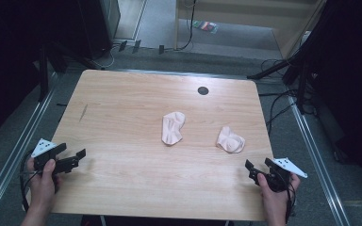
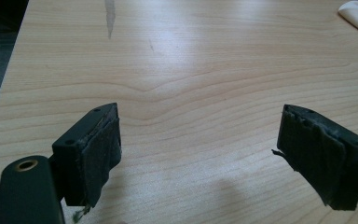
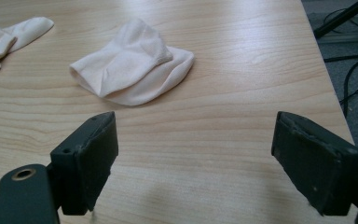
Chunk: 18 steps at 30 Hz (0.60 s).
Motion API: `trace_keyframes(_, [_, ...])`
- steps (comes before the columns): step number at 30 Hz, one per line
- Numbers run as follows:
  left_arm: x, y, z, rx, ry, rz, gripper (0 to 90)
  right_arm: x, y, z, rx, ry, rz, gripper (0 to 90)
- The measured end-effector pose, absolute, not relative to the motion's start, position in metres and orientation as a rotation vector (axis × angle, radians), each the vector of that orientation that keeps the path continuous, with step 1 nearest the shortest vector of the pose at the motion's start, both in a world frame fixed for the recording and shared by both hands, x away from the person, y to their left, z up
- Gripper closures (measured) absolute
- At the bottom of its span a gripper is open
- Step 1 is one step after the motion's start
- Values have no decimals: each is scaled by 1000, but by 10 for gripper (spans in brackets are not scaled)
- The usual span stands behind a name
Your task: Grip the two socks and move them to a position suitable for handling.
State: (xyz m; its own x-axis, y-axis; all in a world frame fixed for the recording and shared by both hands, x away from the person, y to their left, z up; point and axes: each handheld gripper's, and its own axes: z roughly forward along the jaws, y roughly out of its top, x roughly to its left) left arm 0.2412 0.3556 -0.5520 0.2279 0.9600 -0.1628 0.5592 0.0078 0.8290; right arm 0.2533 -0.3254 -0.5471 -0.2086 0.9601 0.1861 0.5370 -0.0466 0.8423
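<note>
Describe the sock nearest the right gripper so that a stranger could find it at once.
On the wooden table, look at the right half, ahead of the right gripper. The crumpled sock lies there, pale pink and bunched into a short lump. The flat sock, nearer the middle, lies stretched out longer.

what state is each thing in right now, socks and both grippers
left gripper: open, nothing between the jaws, held at the table's near left edge
right gripper: open, nothing between the jaws, at the near right edge
left sock: lying flat, stretched out, untouched
right sock: crumpled and folded over on itself, untouched
table: bare wood apart from the socks
</note>
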Motion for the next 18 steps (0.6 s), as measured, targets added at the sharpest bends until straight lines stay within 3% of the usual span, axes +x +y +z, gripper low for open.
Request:
trace_keyframes(9, [241,356,-552,1653,1436,603,139,253,-319,-542,1590,1735,1211,194])
trace_keyframes(18, [241,355,-552,1662,1436,595,139,266,-281,-522,1511,1765,1207,238])
